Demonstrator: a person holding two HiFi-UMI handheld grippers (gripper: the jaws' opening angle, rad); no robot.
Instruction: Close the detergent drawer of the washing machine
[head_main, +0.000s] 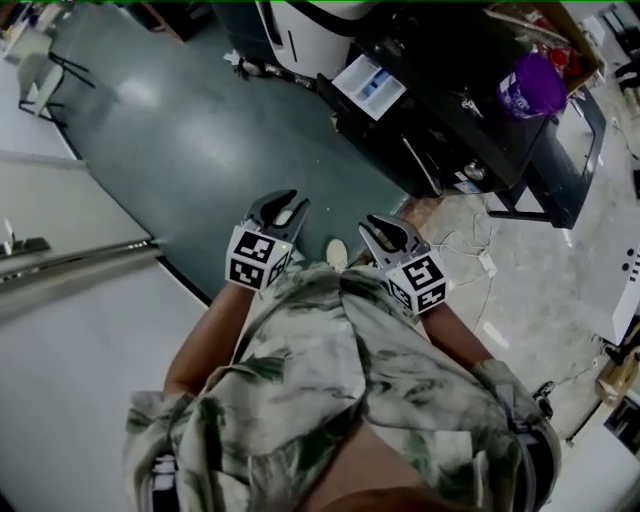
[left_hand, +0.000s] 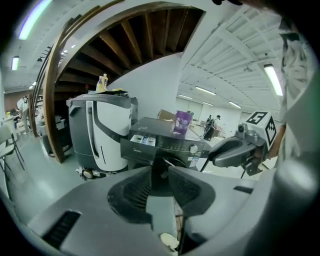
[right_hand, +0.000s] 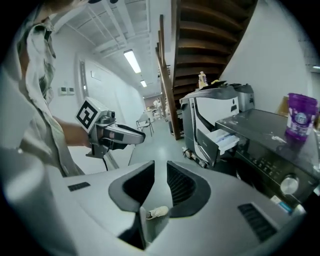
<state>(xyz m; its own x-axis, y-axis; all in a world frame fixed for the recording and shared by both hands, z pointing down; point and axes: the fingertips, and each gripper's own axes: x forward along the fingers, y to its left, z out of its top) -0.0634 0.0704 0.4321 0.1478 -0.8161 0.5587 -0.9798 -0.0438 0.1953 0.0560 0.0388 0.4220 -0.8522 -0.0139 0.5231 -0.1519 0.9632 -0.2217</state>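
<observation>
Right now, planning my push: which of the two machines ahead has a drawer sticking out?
The dark washing machine with the purple cup on top; its detergent drawer stands out. The white-and-grey machine beside it shows none.

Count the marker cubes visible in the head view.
2. One cube sits on the left gripper, left of centre. The other cube sits on the right gripper, right of centre. Both show clearly, and none appears hidden.

An open, lab-like test hall is indicated, not a home: a washing machine (head_main: 450, 120) is stood free at one o'clock on a painted green floor (head_main: 200, 140), loose cables (head_main: 465, 245) are strewn beside it, and strip lights (left_hand: 272, 79) and an open staircase (left_hand: 135, 45) are seen overhead.
</observation>
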